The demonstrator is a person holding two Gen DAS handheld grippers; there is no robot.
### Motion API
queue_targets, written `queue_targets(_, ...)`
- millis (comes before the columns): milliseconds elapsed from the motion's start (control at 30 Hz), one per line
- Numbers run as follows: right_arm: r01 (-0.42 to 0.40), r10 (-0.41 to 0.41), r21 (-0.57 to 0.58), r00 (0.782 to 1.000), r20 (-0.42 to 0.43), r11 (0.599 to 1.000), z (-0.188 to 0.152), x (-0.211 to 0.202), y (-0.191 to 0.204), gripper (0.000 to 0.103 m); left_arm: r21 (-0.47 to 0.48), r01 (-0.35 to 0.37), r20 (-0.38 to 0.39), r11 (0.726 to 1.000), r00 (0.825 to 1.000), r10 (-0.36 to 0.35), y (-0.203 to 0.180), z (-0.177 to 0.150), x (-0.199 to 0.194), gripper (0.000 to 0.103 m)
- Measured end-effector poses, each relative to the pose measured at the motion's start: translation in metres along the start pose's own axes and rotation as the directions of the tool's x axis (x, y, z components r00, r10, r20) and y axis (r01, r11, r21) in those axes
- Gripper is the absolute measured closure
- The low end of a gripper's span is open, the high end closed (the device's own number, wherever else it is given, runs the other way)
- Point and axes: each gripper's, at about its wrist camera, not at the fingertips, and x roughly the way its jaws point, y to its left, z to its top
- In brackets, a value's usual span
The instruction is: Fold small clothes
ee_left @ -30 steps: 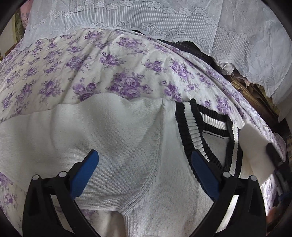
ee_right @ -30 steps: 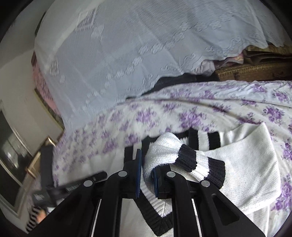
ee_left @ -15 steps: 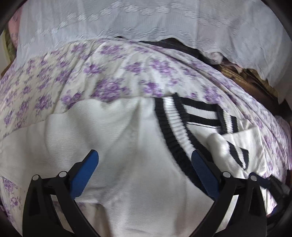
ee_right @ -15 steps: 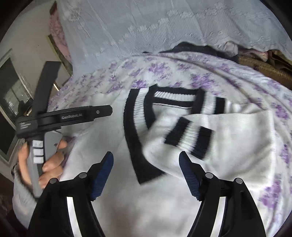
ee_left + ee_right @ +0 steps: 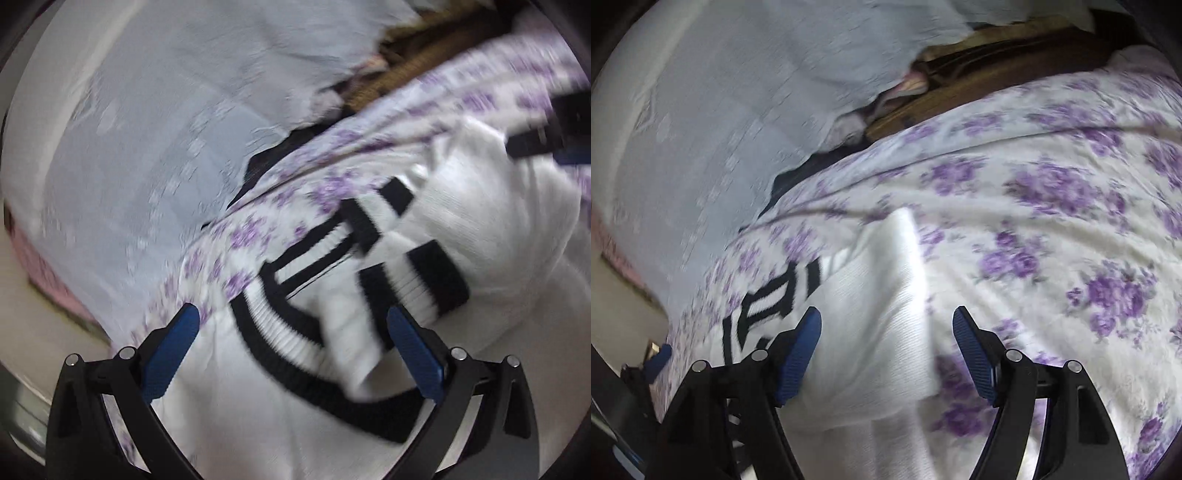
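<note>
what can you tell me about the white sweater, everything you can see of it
The sweater is white ribbed knit with black-and-white striped bands at its V collar and sleeve cuff. It lies crumpled on the purple-flowered sheet, one sleeve folded across the chest so the cuff sits by the collar. Neither tool grips it; both views are motion-blurred.

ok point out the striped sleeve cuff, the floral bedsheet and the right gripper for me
striped sleeve cuff (image 5: 417, 284), left wrist view, on its white ribbed band
floral bedsheet (image 5: 1052, 229), right wrist view, on bare printed fabric
right gripper (image 5: 886, 354), right wrist view, midway between its blue fingertips
</note>
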Motion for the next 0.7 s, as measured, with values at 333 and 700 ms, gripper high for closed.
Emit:
queue_targets(333,-0.026,0.027,0.159,1.0,-0.007,0.987,0.003,0.01,-0.036,0.029,-0.449,0.294,-0.085,0.844,0.926,-0.368,0.074,-0.031,0.05,0.103)
queue_targets(700,-0.022,0.024,0.146,1.0,-0.012,0.989,0.002,0.013,-0.032,0.026,-0.249,0.348,0.101,0.904,0.937,-0.333,0.046,-0.023,-0.016,0.01)
